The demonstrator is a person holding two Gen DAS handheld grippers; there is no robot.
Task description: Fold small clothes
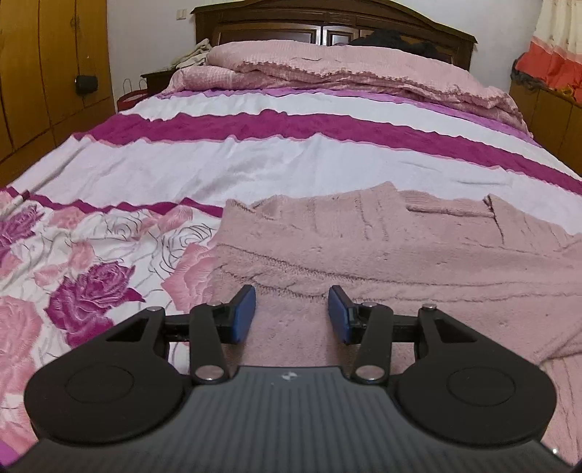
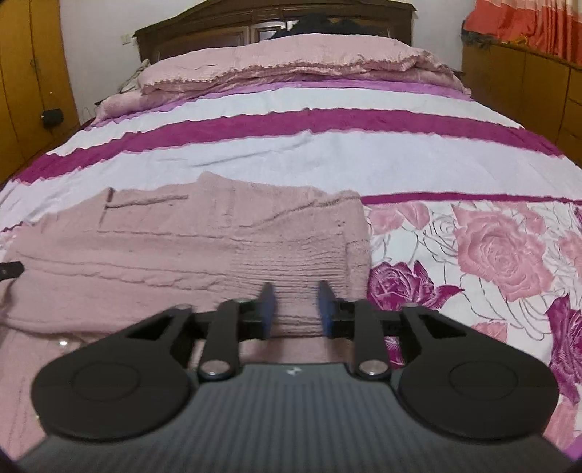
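Note:
A dusty-pink knitted garment (image 1: 382, 247) lies spread flat on the bed; it also shows in the right wrist view (image 2: 203, 240). My left gripper (image 1: 291, 314) is open, its blue pads (image 1: 243, 316) just above the garment's near left part. My right gripper (image 2: 295, 309) is open with a narrower gap, over the garment's ribbed near right edge (image 2: 298, 269). Neither gripper holds any cloth. A tip of the other gripper peeks in at the left edge of the right wrist view (image 2: 9, 271).
The bed cover (image 1: 254, 163) has white and magenta stripes and pink roses (image 2: 502, 251). A folded pink blanket (image 1: 345, 69) lies by the wooden headboard (image 1: 327, 25). Wooden wardrobes (image 1: 43, 72) stand left, a cabinet (image 2: 527, 80) right.

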